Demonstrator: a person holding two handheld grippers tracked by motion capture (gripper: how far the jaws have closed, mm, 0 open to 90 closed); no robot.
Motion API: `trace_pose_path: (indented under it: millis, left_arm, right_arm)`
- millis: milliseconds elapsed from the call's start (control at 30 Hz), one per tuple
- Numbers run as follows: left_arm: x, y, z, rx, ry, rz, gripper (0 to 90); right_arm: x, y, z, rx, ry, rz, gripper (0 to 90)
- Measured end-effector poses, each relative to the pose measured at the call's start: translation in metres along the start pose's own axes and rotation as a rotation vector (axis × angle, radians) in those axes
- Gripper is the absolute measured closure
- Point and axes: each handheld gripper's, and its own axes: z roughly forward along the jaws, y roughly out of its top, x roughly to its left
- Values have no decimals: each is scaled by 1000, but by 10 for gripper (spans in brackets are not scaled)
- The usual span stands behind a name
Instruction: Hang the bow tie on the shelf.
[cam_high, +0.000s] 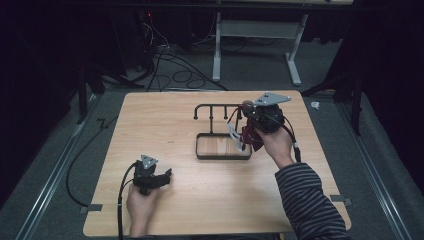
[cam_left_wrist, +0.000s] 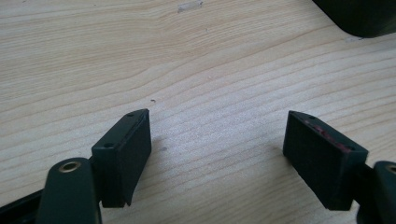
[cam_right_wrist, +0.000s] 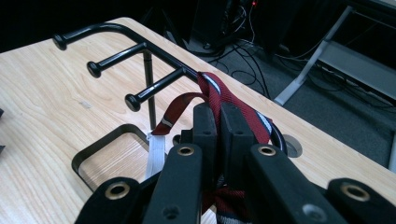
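No readable writing or label shows on anything here. Nearest the person, the left gripper (cam_high: 159, 176) sits low over the bare wooden table (cam_high: 150, 125), its jaws spread wide with nothing between them; in the left gripper view only wood grain lies in the gap. Further out, the right gripper (cam_right_wrist: 218, 126) has its jaws closed tight on a dark red striped necktie (cam_right_wrist: 212, 95), which is draped over the top bar of a black metal hanger rack (cam_right_wrist: 140, 46). The rack's rectangular base frame (cam_high: 200, 150) rests on the table mid-right. Beyond the table, cables (cam_high: 170, 65) and a white desk frame (cam_high: 260, 30) stand on grey floor
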Motion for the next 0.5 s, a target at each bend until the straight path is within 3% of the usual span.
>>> trace_pose_path:
  millis: [500]
  left_arm:
    - [0,0,0,0,0,0,240]
  right_arm:
    - [1,-2,11,28,-6,8,863]
